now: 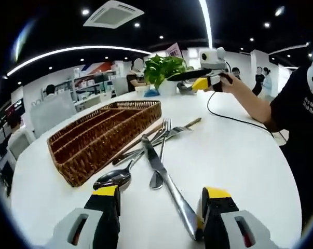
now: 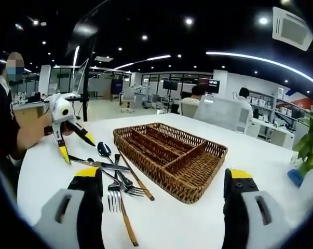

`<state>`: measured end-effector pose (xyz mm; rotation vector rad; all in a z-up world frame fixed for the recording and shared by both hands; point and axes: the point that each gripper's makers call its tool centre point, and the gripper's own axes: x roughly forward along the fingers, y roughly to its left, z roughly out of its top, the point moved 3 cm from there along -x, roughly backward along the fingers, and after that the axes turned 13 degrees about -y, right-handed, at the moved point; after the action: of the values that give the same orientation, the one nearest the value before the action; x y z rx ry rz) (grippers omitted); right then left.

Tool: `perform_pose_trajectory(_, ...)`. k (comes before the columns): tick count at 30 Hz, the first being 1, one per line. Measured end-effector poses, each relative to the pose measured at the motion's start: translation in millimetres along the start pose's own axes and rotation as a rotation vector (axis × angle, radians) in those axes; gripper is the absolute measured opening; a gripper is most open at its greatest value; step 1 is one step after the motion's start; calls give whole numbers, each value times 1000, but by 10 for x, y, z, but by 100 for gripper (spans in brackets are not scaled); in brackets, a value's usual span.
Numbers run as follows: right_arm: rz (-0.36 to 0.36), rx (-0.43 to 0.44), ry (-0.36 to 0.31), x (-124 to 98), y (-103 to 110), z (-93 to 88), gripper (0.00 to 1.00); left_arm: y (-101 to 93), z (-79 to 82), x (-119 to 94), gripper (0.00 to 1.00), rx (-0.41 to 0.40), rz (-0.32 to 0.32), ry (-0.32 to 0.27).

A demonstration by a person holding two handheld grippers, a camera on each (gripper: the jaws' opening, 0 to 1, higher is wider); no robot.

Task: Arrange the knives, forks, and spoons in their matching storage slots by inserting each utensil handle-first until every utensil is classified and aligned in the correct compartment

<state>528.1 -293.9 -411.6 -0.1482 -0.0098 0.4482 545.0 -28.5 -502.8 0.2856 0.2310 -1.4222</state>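
A brown wicker tray (image 1: 101,136) with long divided slots lies on the white table, and its slots look empty. Beside it sits a loose pile of cutlery: a knife (image 1: 169,189), a large spoon (image 1: 112,179), a smaller spoon (image 1: 156,179) and forks (image 1: 167,129). My left gripper (image 1: 162,193) is open just above the table, and the knife's handle end runs between its jaws without touching them. My right gripper (image 2: 164,176) is open over the wicker tray (image 2: 172,155). From there the forks (image 2: 114,196), spoon (image 2: 103,149) and knife (image 2: 96,164) lie at left, with the left gripper (image 2: 76,146) behind them.
A potted green plant (image 1: 164,68) stands at the table's far edge beyond the tray. The right gripper (image 1: 190,80) is held in a person's hand, with a black cable (image 1: 234,119) trailing over the table. Office desks and several people fill the background.
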Motion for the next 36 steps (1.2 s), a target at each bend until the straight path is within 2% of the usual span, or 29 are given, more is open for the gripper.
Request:
perform_pose_trajectory(5, 2, -2, 0, 4, 7, 1, 99, -67, -35, 3, 39, -10, -45, 26)
perform_pose_trajectory(7, 3, -1, 0, 6, 13, -3, 99, -77, -31, -4, 30, -40, -50, 32)
perform_pose_trajectory(11, 8, -3, 5, 17, 30, -14, 99, -82, -38, 29, 25, -59, -47, 38)
perform_pose_trajectory(13, 12, -5, 6, 23, 43, -15, 99, -86, -55, 67, 23, -67, -40, 50)
perform_pose_trajectory(14, 14, -5, 6, 24, 49, -16, 99, -29, -44, 102, 21, -95, 5, 42)
perform_pose_trajectory(16, 14, -7, 7, 24, 49, -18, 99, 0, -47, 111, 15, -188, 49, 50)
perform_pose_trajectory(29, 25, -5, 16, 58, 87, -55, 99, -62, -52, 171, 10, -58, 55, 71)
perform_pose_trajectory(34, 37, -11, 20, 73, 117, -65, 99, -39, -42, 185, 7, -41, 79, 84)
perform_pose_trajectory(35, 43, -14, 20, 77, 132, -64, 99, -40, -42, 186, 6, -23, 70, 83)
perform_pose_trajectory(36, 52, -17, 19, 81, 151, -61, 99, -53, -32, 203, 6, 28, 47, 70)
